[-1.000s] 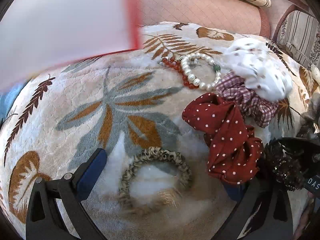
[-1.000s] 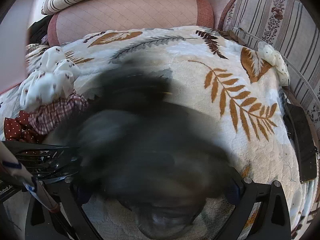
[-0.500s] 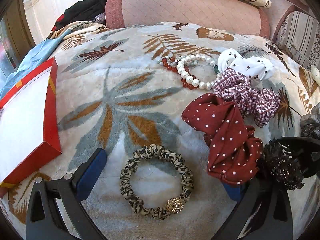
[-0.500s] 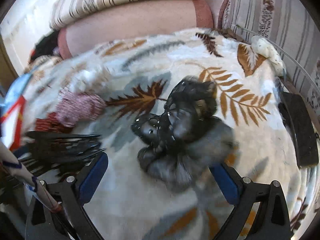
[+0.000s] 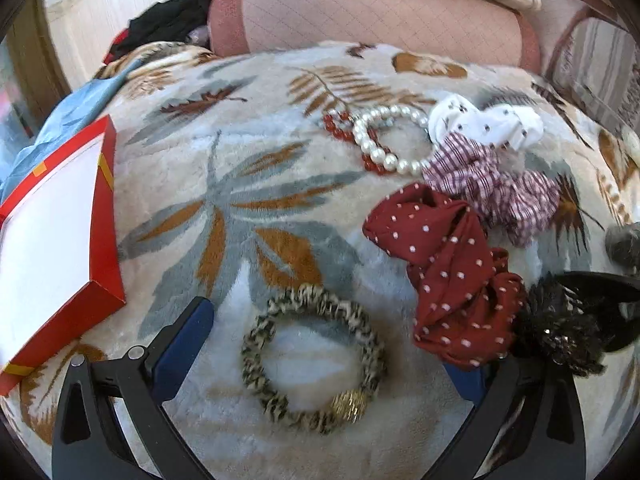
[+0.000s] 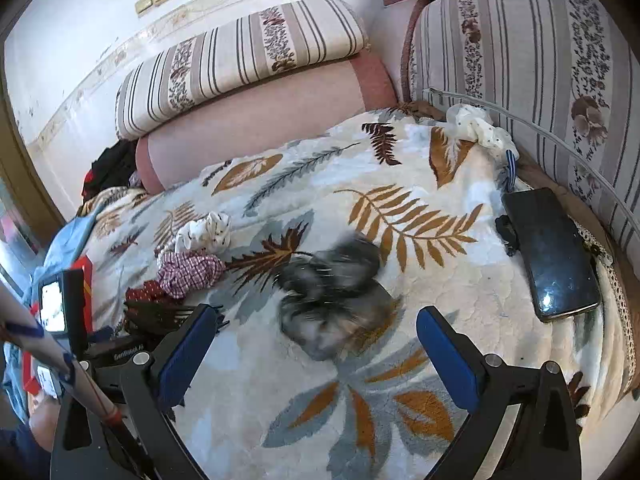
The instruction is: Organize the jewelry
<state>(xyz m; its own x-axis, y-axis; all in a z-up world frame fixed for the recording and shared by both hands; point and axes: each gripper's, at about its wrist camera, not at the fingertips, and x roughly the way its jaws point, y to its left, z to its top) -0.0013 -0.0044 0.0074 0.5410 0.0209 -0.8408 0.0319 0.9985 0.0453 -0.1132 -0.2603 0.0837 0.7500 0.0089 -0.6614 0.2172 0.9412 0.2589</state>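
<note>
Leopard hair tie (image 5: pixel 314 360) lying between my left fingers (image 5: pixel 328 344), spread wide | right fingers (image 6: pixel 320 344) hanging apart too, framing blurry grey furry scrunchie (image 6: pixel 334 296) on blanket (image 6: pixel 400 420)

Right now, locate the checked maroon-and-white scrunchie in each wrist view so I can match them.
Left wrist: the checked scrunchie lies right of centre, just below the white dotted scrunchie.
Right wrist: the checked scrunchie lies left of centre, again just below the white dotted scrunchie.
Shared landmark: the red polka-dot scrunchie beside it.
</note>
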